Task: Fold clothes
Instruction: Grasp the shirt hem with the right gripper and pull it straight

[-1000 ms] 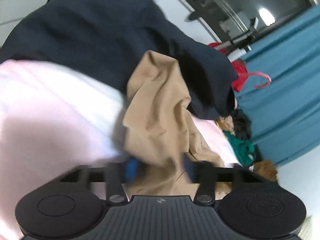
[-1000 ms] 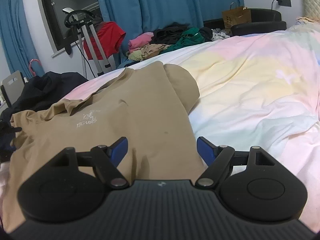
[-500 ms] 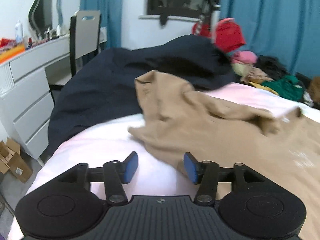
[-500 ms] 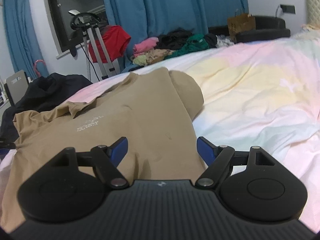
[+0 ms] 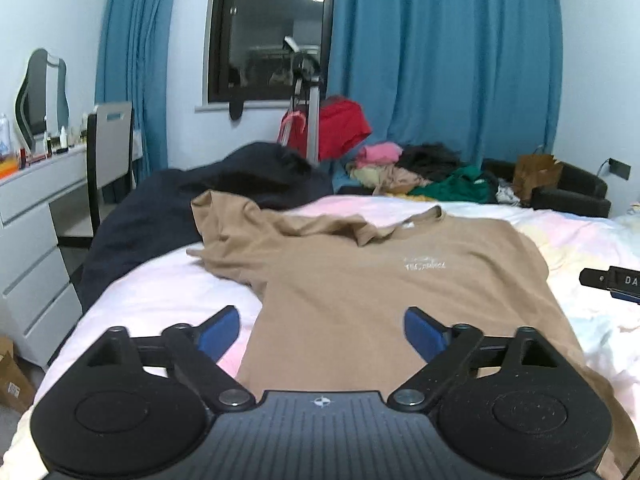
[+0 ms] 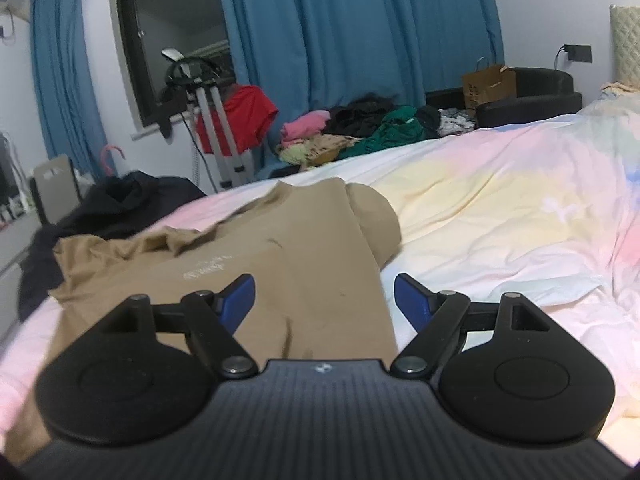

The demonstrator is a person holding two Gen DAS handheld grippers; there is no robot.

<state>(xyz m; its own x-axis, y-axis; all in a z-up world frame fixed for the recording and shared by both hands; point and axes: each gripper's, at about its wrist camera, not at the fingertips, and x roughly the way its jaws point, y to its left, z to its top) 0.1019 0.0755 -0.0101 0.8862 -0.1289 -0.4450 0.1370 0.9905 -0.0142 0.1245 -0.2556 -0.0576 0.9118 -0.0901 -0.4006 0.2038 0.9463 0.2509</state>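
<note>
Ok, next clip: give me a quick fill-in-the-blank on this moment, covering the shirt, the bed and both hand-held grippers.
1. The tan T-shirt lies spread on the ____.
2. The jaws of the left hand-held gripper stand ____, with nothing gripped.
3. The dark garment lies heaped beside the shirt's crumpled ____.
4. The curtains behind the clothes pile are ____.

Missing words: bed; open; sleeve; blue

Shirt lettering (image 5: pixel 425 265) perhaps illegible
</note>
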